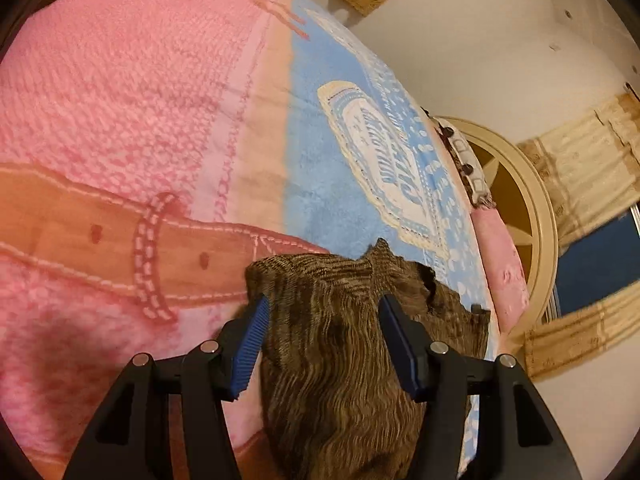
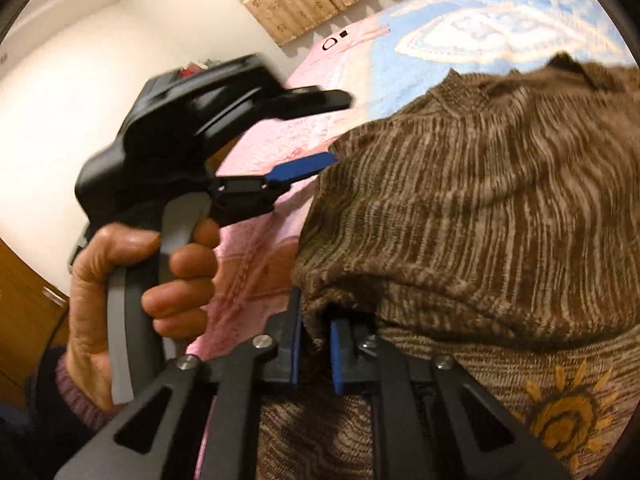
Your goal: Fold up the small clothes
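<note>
Across the bed spreads a big pink and blue towel [image 1: 132,120], and on its near edge lies the brown knit garment [image 1: 340,344], a small ribbed sweater with an orange sun motif [image 2: 568,420] stitched near its hem. It sits bunched, not flat, its ribs running away from both cameras toward the blue part of the towel, so its long axis appears to lie roughly along the line in which both grippers point.

Directly ahead of the left gripper [image 1: 324,344] is the garment's far part; the blue pads [image 1: 250,352] stand spread with the knit lying between them but not pressed, one pad just beside the cloth's left edge. From the right wrist view, the person's left hand [image 2: 132,292] is seen wrapped round that gripper's handle, well to the left of the sweater.

Closer in, the right gripper [image 2: 316,356] has its jaws drawn almost together on a rolled fold at the garment's near edge (the pinch looks real, as cloth fills the narrow gap). So the right hand has the nearer hold, and the coming move probably depends on the left closing on the far edge, so that both can lift or spread the sweater along its length.
</note>
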`<state>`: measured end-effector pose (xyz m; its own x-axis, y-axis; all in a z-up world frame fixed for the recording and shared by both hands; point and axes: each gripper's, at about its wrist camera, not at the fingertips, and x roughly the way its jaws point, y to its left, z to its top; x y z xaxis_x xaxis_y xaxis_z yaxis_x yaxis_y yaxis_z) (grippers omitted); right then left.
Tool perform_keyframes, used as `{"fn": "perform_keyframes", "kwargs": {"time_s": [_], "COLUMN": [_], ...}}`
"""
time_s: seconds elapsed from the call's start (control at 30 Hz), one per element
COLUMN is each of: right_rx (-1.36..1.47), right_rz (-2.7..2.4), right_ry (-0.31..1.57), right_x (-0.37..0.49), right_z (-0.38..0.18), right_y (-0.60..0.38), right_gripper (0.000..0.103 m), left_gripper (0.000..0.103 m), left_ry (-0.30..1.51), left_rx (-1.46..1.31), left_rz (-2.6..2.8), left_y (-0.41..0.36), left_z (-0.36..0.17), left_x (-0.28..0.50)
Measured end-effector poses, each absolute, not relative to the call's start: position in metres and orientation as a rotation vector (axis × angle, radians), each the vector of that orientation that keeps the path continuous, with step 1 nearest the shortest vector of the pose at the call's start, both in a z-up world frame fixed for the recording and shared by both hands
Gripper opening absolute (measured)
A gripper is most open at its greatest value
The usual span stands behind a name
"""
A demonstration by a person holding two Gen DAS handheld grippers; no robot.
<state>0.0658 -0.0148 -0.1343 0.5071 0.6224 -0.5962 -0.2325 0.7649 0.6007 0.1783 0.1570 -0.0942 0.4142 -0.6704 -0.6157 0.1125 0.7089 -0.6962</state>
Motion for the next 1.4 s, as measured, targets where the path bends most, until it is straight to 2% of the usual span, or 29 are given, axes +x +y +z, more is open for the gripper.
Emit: {"fn": "perform_keyframes", "kwargs": {"time_s": [0.27,0.37,0.5,0.53,0.57,0.6,0.87,0.93,1.0,1.1,1.17,1.23,1.27,1.4], "right_rx": [0.481,0.483,0.498,0.512,0.52,0.521,0.468,0.501,0.528,0.501,0.494,0.474,0.462,0.5], "right_rz": [0.541,0.542,0.546,0.544,0.541,0.538,0.619,0.612,0.613,0.64,0.665,0.654,0.631,0.48], "right_ry": [0.899,0.899,0.906,0.912,0.916,0.921,0.925,0.955,0.939,0.945,0.955,0.943,0.926,0.82], "right_x": [0.053,0.049,0.046,0.046,0.048,0.05,0.083,0.094,0.096,0.088,0.078,0.061,0.051,0.023], "right_z": [-0.138,-0.137,-0.137,-0.139,-0.14,-0.14,-0.133,-0.148,-0.153,-0.15,-0.144,-0.134,-0.129,-0.114], "right_y": [-0.016,-0.019,-0.027,-0.028,-0.029,-0.029,0.013,0.02,0.016,0.009,-0.002,-0.021,-0.034,-0.111], "right_gripper": [0.015,0.015,0.015,0.015,0.015,0.015,0.015,0.015,0.009,0.014,0.031,0.063,0.069,0.07], "left_gripper": [0.06,0.072,0.072,0.054,0.032,0.016,0.015,0.015,0.016,0.019,0.019,0.02,0.02,0.02], "left_ry": [1.119,1.085,1.054,1.039,1.043,1.061,0.871,0.883,0.908,0.97,0.971,0.969,0.952,0.87], "left_rx": [-0.462,-0.471,-0.433,-0.452,-0.477,-0.499,-0.464,-0.382,-0.35,-0.466,-0.607,-0.589,-0.571,-0.474], "left_rz": [-0.573,-0.597,-0.608,-0.623,-0.657,-0.677,-0.596,-0.54,-0.513,-0.491,-0.482,-0.374,-0.336,-0.313], "left_y": [0.147,0.138,0.121,0.12,0.118,0.116,0.144,0.14,0.14,0.154,0.17,0.184,0.19,0.192], "left_z": [-0.105,-0.107,-0.106,-0.106,-0.109,-0.113,-0.071,-0.079,-0.093,-0.122,-0.125,-0.11,-0.101,-0.061], "left_x": [0.187,0.193,0.194,0.193,0.194,0.196,0.207,0.213,0.217,0.229,0.231,0.229,0.226,0.197]}}
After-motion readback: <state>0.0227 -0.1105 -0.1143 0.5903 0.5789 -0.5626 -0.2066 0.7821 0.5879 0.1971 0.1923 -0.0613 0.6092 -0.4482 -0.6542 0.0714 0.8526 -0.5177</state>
